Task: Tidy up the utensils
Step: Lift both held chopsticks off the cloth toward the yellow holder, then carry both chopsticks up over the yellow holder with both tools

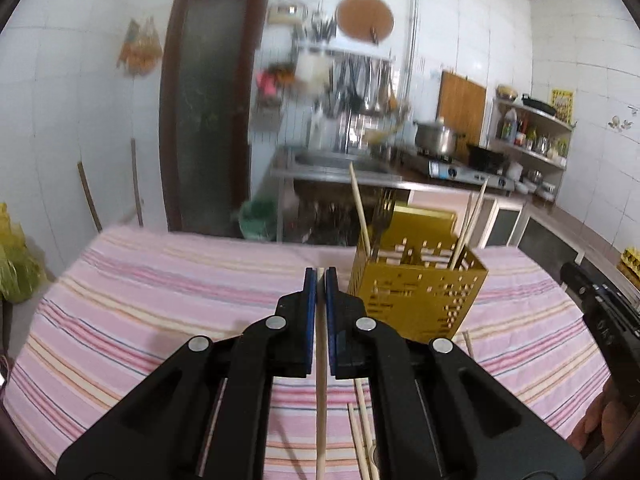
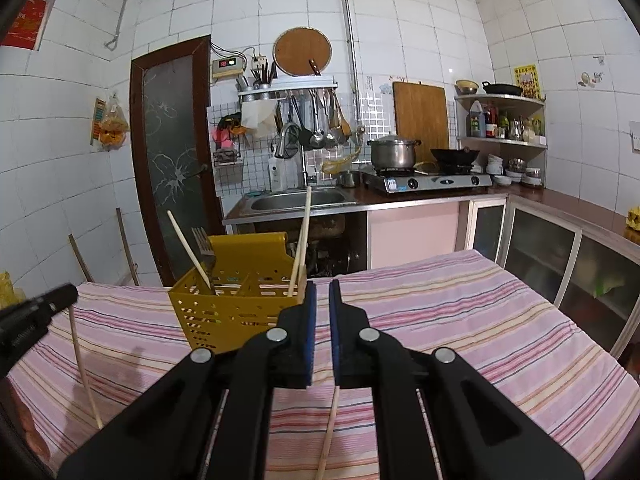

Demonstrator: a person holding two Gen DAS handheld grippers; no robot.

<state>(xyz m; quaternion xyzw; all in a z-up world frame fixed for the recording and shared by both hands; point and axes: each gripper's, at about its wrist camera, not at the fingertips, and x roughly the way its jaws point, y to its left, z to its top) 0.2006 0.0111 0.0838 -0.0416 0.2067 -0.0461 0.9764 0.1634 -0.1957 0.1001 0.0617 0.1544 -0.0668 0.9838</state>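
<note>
- A pale wooden chopstick (image 1: 321, 412) is pinched between the blue pads of the left hand-held gripper (image 1: 321, 276), lifted off the pink striped cloth of the desk (image 1: 160, 280).
- The perforated yellow metal utensil holder (image 1: 416, 292) stands just beside that gripper at 2 o'clock; it already holds chopsticks and a metal fork (image 1: 384, 208).
- The step in hand is judged to be carrying; next, the stick must be tipped upright over an open compartment.
- The right hand-held gripper (image 2: 322, 288) is slightly spread, clamping nothing; another chopstick (image 2: 330, 432) is seen below it.
- Loose chopsticks (image 1: 362, 432) remain at 5 o'clock; leaning sticks may obstruct insertion.
</note>
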